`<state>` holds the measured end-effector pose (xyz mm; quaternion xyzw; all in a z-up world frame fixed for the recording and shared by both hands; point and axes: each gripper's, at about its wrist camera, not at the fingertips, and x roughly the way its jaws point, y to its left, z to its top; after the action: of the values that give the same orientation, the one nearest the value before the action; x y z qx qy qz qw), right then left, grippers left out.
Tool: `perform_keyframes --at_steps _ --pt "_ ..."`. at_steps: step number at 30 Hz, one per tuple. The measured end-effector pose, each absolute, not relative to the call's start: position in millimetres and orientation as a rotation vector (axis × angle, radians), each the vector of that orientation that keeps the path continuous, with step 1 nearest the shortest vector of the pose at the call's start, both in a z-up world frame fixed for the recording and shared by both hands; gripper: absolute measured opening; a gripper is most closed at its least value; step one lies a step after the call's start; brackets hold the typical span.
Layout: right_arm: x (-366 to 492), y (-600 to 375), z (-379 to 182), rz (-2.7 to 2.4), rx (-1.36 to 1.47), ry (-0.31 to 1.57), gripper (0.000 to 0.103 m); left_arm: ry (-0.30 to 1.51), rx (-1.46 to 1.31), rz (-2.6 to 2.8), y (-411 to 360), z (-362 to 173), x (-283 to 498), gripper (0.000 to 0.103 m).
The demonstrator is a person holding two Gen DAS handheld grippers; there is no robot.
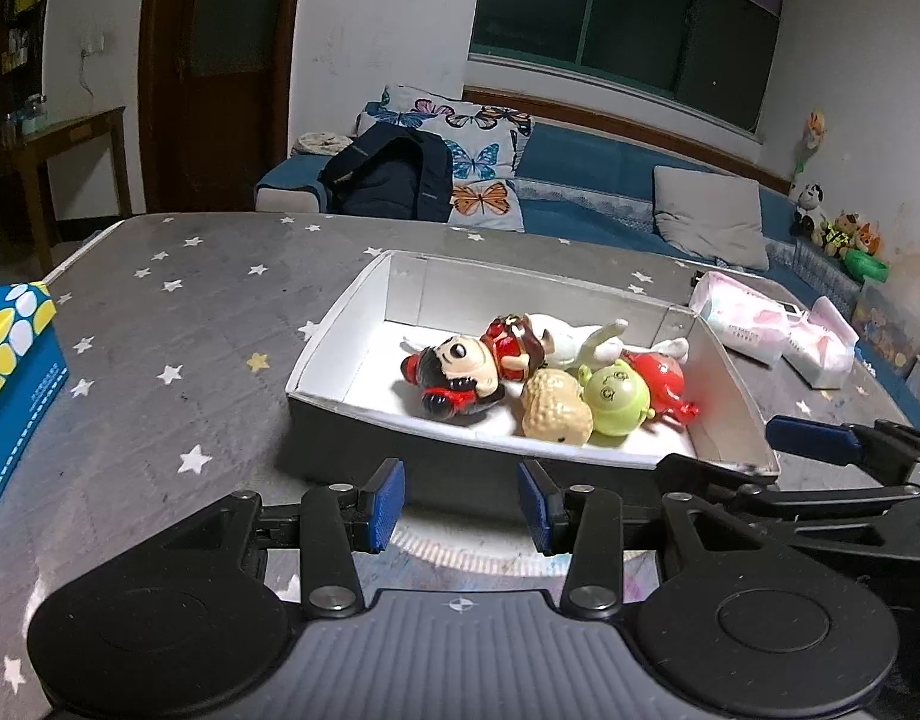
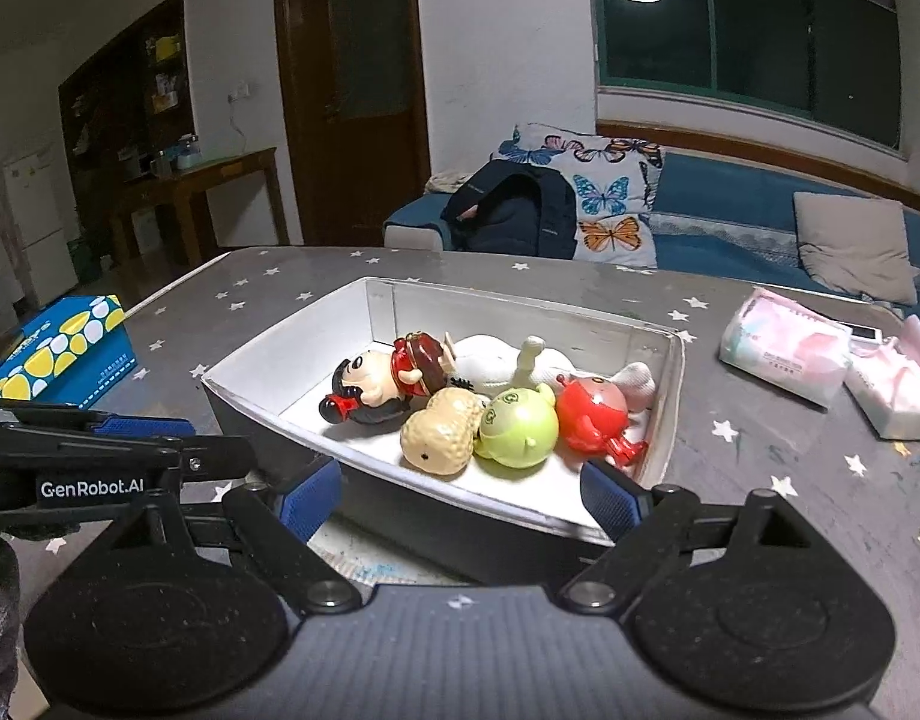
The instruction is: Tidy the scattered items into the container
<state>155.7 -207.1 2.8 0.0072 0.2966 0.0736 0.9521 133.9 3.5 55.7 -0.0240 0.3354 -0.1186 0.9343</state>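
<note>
Nearest, the left gripper (image 1: 461, 505) hangs with jaws parted and nothing between them, and the right gripper (image 2: 460, 495) alongside gapes wider, equally bare. Just ahead of both sits the white box (image 1: 321, 354), holding, left to right, a doll (image 1: 453, 372), a tan peanut toy (image 1: 556, 414), a green toy (image 1: 616, 399) and a red toy (image 1: 661, 387). They look light, hard and slippery; grip their rounded middles gently.

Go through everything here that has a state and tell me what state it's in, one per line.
Box: open-topped, toys inside.
Doll: lying on its side in the box.
Green toy: in the box.
Left gripper: open, empty.
Right gripper: open, empty.
Door: closed.
</note>
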Motion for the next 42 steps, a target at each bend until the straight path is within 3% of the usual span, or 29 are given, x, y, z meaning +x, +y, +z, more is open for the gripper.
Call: perform_keyframes --at_steps 42 --pt "123 -200 -33 0.083 0.123 0.668 0.092 0.672 0.032 -0.211 6 47 92 0.044"
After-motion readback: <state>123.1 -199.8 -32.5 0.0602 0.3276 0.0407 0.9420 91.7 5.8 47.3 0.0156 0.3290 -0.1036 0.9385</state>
